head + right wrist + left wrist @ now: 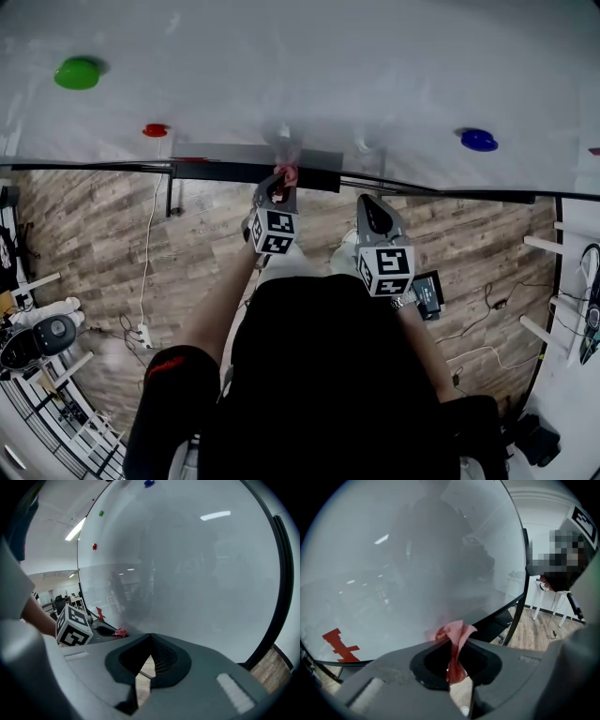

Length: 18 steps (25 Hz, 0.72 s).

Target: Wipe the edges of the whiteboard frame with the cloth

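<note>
The right gripper (149, 641), nearer the person, is pressed together on nothing and waits off the board. The left gripper (458, 645) pinches the pink cloth (455, 633) with its free end pushed forward. It seems to touch the whiteboard (417, 550) just above the bottom frame edge (450, 191), ready for rubbing there.

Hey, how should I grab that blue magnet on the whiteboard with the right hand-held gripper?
Pinch the blue magnet across its round rim, coming straight in at the whiteboard face. It's a low dome lying flat on the board, so probably only its sides offer the jaws anything to close on.
</note>
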Each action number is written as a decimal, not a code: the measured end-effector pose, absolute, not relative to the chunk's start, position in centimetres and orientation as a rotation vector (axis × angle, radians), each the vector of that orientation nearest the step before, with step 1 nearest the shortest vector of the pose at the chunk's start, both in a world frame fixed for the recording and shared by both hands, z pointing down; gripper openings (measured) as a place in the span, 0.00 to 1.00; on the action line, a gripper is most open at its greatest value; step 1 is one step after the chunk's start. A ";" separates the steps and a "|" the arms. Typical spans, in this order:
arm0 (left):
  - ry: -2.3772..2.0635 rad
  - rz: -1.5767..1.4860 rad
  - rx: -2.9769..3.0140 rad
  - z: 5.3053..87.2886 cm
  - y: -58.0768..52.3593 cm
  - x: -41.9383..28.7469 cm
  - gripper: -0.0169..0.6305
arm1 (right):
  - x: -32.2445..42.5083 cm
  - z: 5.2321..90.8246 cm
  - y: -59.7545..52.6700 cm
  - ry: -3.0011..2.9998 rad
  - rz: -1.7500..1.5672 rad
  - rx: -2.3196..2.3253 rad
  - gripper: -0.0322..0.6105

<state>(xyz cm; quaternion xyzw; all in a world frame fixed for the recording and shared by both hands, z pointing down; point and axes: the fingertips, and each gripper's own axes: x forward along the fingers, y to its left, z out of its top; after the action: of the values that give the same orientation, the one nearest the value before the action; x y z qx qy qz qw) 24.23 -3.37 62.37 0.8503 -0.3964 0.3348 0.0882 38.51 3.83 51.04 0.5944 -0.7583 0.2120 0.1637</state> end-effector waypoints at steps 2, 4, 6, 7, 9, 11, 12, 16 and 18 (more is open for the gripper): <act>-1.185 0.996 2.524 62.5 -3.5 24.0 0.10 | 38.3 51.2 3.6 -2.165 0.605 1.687 0.05; -1.185 0.996 2.518 62.7 -3.7 23.6 0.10 | 38.0 51.3 3.3 -2.167 0.606 1.681 0.05; -1.185 0.998 2.514 62.8 -3.7 23.7 0.10 | 38.0 51.4 3.2 -2.170 0.607 1.674 0.05; -1.185 0.999 2.514 62.7 -3.6 23.8 0.10 | 38.1 51.3 3.2 -2.173 0.606 1.669 0.05; -1.188 1.006 2.515 62.8 -3.4 24.1 0.10 | 38.3 51.3 3.3 -2.179 0.604 1.660 0.05; -1.192 1.014 2.516 62.8 -3.3 24.6 0.10 | 38.9 51.3 3.3 -2.183 0.602 1.652 0.05; -1.192 1.016 2.515 62.8 -3.3 24.9 0.10 | 39.2 51.3 3.3 -2.185 0.600 1.649 0.05; -1.200 1.019 2.504 62.9 -3.3 25.2 0.10 | 39.6 51.2 3.2 -2.195 0.593 1.637 0.05; -1.205 1.014 2.498 62.8 -3.3 25.2 0.10 | 39.6 51.0 3.1 -2.197 0.590 1.633 0.05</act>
<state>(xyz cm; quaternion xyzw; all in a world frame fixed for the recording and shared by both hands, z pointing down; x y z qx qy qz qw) 25.19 -3.28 62.80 0.8421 -0.4062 0.3420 0.0940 39.58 3.14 51.04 0.5747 -0.7731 0.2077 0.1698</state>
